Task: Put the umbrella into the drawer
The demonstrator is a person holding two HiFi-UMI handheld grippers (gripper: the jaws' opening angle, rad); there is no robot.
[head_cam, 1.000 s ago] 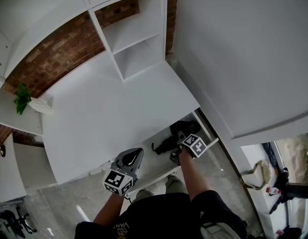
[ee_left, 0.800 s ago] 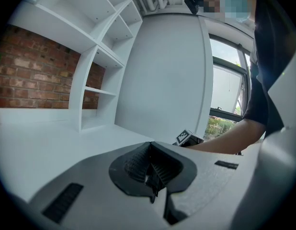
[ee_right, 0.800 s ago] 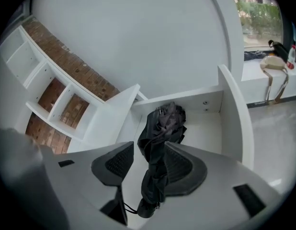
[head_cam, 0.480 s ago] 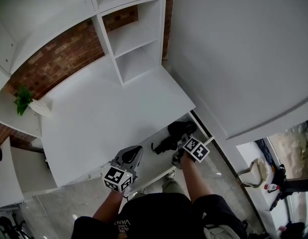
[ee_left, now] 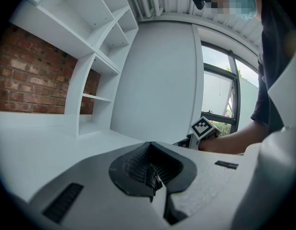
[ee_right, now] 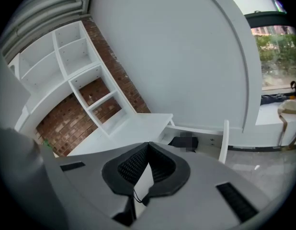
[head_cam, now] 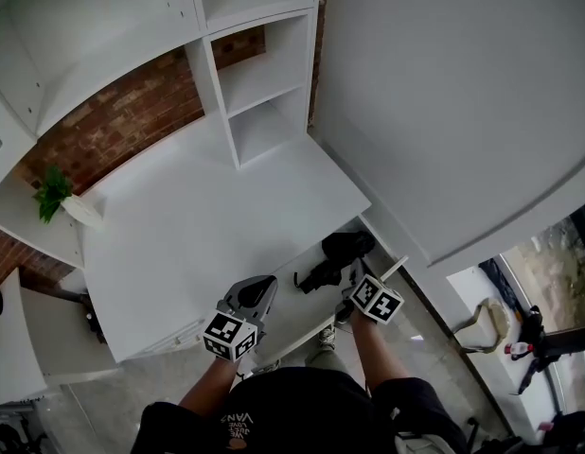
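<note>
Umbrella (head_cam: 332,258) lies in the open drawer (head_cam: 297,312), at its right end; right gripper (ee_right: 148,144) above that end and left gripper (ee_left: 149,148) over the drawer's left half are both empty, jaws pressed together, so likely only closing remains: push the drawer front squarely and keep the umbrella below the drawer's rim.

Part of umbrella (head_cam: 330,256) hidden behind R hand-held gripper (head_cam: 353,276), head view.
</note>
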